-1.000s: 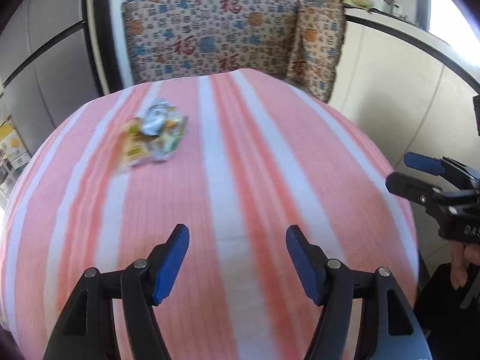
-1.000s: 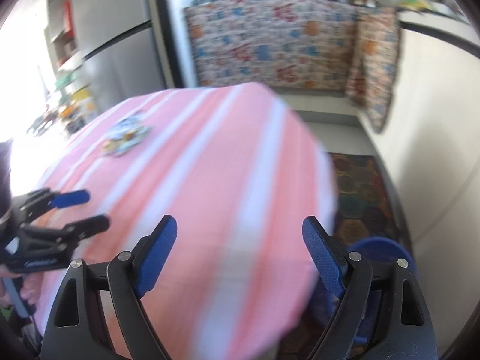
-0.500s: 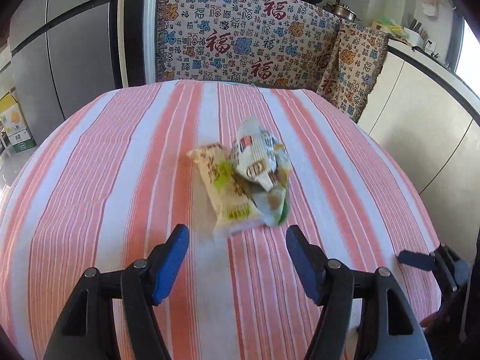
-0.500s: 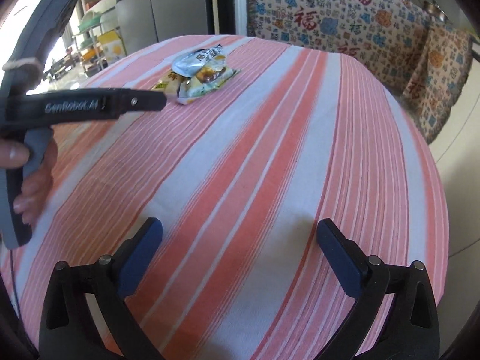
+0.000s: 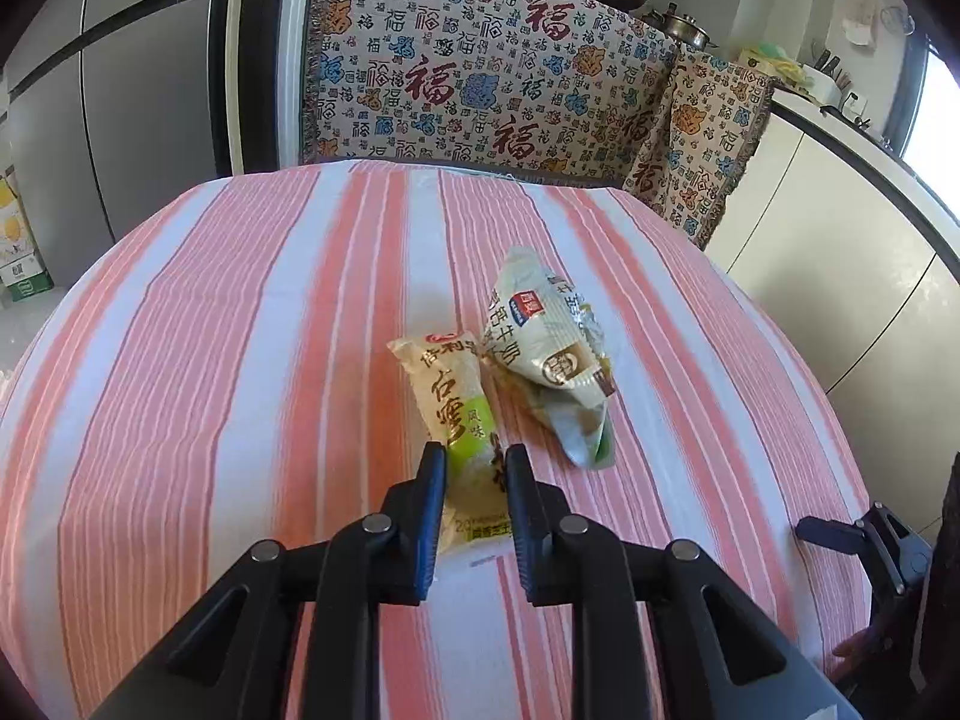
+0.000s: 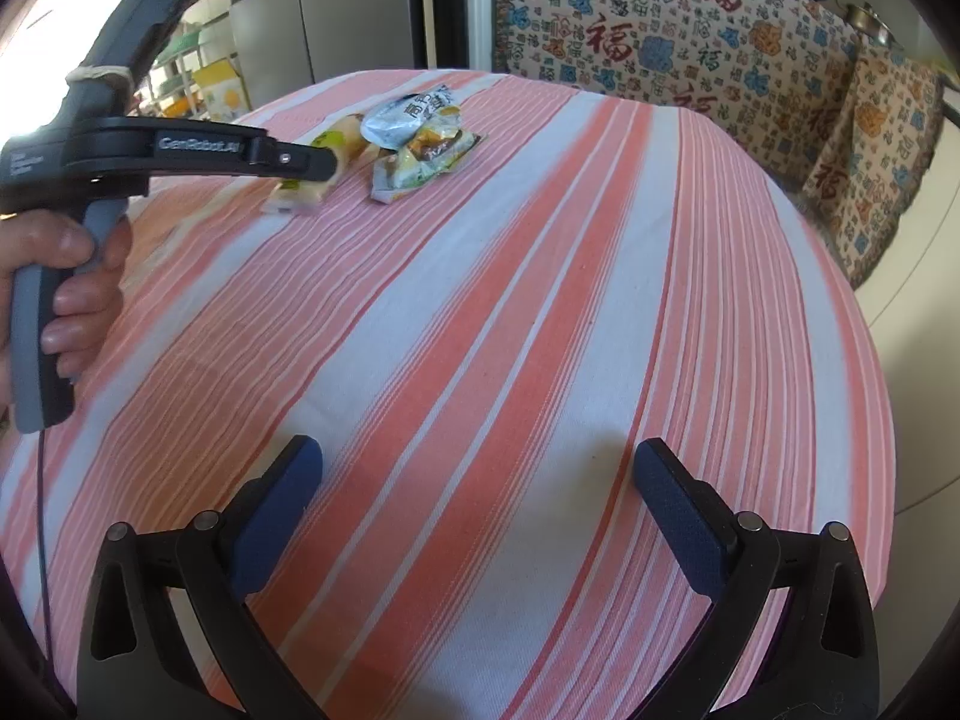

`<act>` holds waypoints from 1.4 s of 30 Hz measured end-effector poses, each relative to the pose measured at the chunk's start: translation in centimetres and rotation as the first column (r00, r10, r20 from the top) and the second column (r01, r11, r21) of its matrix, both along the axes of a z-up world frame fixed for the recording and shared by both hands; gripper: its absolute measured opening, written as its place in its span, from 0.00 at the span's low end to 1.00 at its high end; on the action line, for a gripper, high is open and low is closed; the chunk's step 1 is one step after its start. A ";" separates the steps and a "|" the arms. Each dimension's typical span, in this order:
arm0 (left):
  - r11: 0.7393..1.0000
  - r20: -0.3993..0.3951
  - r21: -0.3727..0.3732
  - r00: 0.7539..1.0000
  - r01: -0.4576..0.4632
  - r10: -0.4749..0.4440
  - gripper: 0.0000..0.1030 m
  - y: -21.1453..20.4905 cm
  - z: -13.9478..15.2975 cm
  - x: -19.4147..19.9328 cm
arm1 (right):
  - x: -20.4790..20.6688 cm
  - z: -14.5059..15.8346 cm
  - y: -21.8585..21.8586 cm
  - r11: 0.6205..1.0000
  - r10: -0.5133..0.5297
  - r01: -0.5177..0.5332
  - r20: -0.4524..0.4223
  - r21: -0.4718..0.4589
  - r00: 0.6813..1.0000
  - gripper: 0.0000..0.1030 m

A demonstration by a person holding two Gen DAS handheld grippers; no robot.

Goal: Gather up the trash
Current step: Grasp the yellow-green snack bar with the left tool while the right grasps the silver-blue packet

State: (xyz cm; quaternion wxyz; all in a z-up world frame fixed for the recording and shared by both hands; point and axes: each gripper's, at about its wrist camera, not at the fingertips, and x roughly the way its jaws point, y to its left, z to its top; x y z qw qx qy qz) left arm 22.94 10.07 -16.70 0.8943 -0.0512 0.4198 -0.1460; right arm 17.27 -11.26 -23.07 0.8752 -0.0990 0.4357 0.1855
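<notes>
Two snack wrappers lie on a round table with a pink and white striped cloth [image 5: 210, 360]. The yellow-green wrapper [image 5: 456, 408] is nearest, and my left gripper [image 5: 474, 468] is shut on its near end. A crumpled silver-white wrapper [image 5: 540, 342] rests against its right side. From the right wrist view the left gripper [image 6: 324, 165] reaches in from the left onto the yellow wrapper [image 6: 300, 198], with the crumpled wrapper [image 6: 420, 150] beside it. My right gripper [image 6: 480, 480] stands wide open over bare cloth, well short of the wrappers, with nothing between its fingers.
A bench draped in patterned fabric [image 5: 480, 78] stands beyond the table, with pans above it. A grey fridge [image 5: 120, 90] is at the far left and white cabinets [image 5: 840, 240] at the right. A hand [image 6: 72, 276] grips the left gripper's handle.
The left gripper slid forward to the wrappers and its jaws closed on the yellow-green one. The right gripper's jaws spread wider and it settled low over the cloth.
</notes>
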 end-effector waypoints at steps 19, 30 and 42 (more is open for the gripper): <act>0.986 0.001 0.148 0.997 -0.080 0.080 0.70 2.8 -2.0 -3.9 | 6.8 1.1 4.8 0.997 0.070 -0.069 -0.038 0.027 0.997 0.95; 0.984 -0.001 0.159 0.997 -0.082 0.083 0.70 2.4 -2.2 -4.0 | 12.8 0.9 8.5 0.997 0.052 -0.054 0.031 0.059 0.998 0.44; 0.980 0.002 0.183 0.996 -0.083 0.084 0.71 2.3 -2.3 -3.8 | 0.7 0.8 1.6 0.998 0.059 -0.060 0.052 0.004 0.997 0.45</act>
